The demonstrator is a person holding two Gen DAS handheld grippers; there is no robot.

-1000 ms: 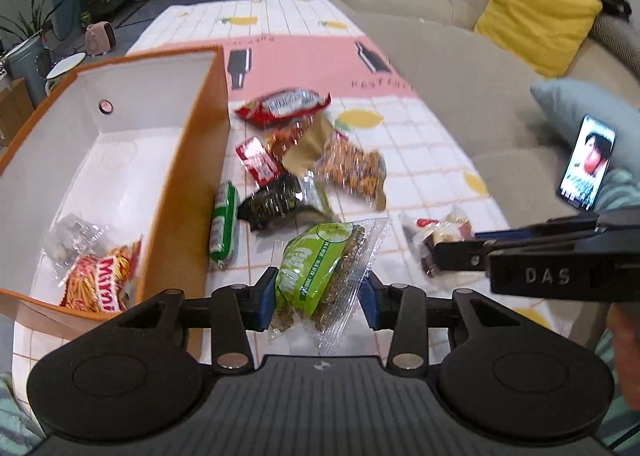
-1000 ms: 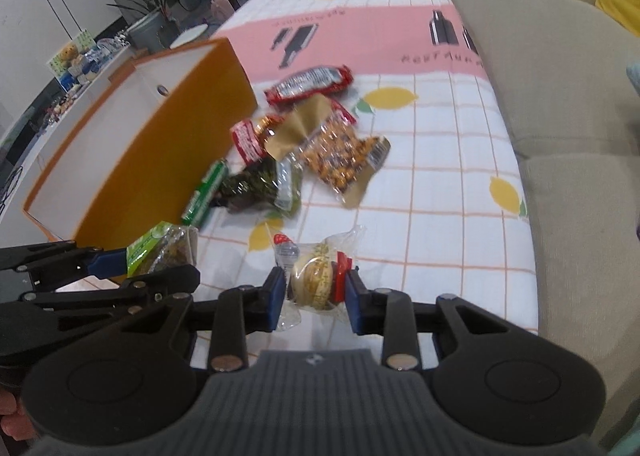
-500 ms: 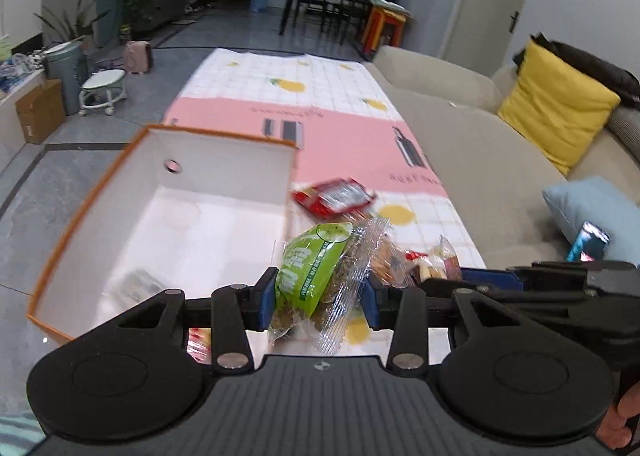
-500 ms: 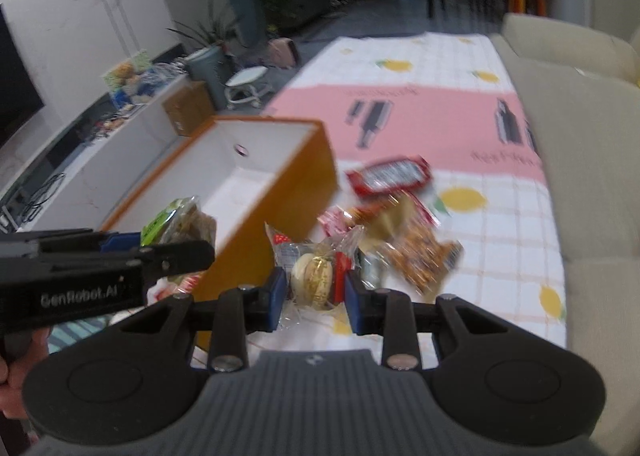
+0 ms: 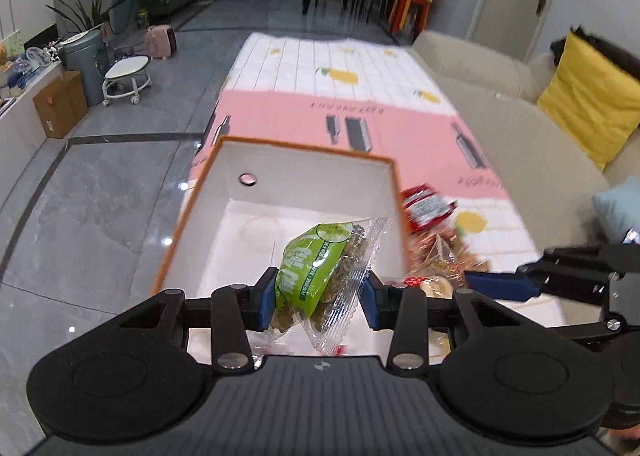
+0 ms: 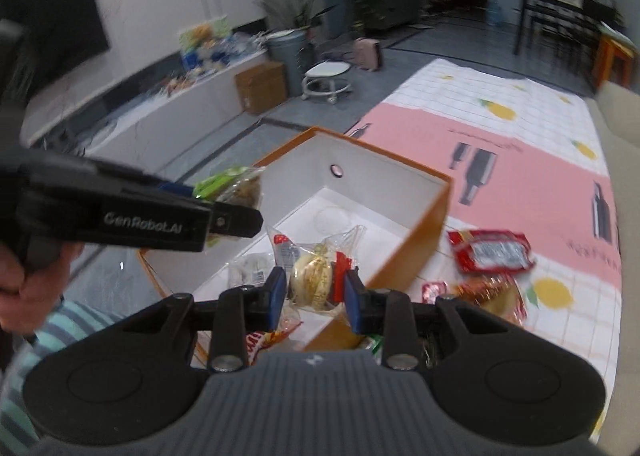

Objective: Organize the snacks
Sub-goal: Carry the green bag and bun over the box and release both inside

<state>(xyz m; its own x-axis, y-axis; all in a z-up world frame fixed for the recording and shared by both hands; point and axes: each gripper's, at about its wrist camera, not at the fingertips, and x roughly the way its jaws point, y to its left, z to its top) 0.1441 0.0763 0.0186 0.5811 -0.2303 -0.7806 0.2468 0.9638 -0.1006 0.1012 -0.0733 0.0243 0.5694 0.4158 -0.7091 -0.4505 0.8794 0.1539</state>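
My left gripper [image 5: 320, 298] is shut on a green snack packet [image 5: 316, 276] and holds it over the orange box [image 5: 304, 147] with its white inside. My right gripper [image 6: 316, 292] is shut on a clear-wrapped round pastry [image 6: 312, 282], also above the open box [image 6: 436, 211]. In the right wrist view the left gripper [image 6: 224, 195] comes in from the left with the green packet [image 6: 228, 183] over the box's near corner. In the left wrist view the right gripper's blue pad [image 5: 500, 284] shows at the right edge. A red-and-yellow packet [image 6: 264, 340] and a clear one [image 6: 248, 270] lie inside the box.
Loose snacks lie on the checked cloth right of the box: a red packet [image 6: 492, 252], a nut bag [image 6: 496, 296], a small red sachet [image 6: 434, 290]. A beige sofa [image 5: 520, 135] with a yellow cushion [image 5: 588, 95] runs along the right. A person's hand [image 6: 28, 284] grips the left tool.
Both grippers rose and swung left from over the cloth to above the box, each still holding its snack. The loose snacks stayed where they were.
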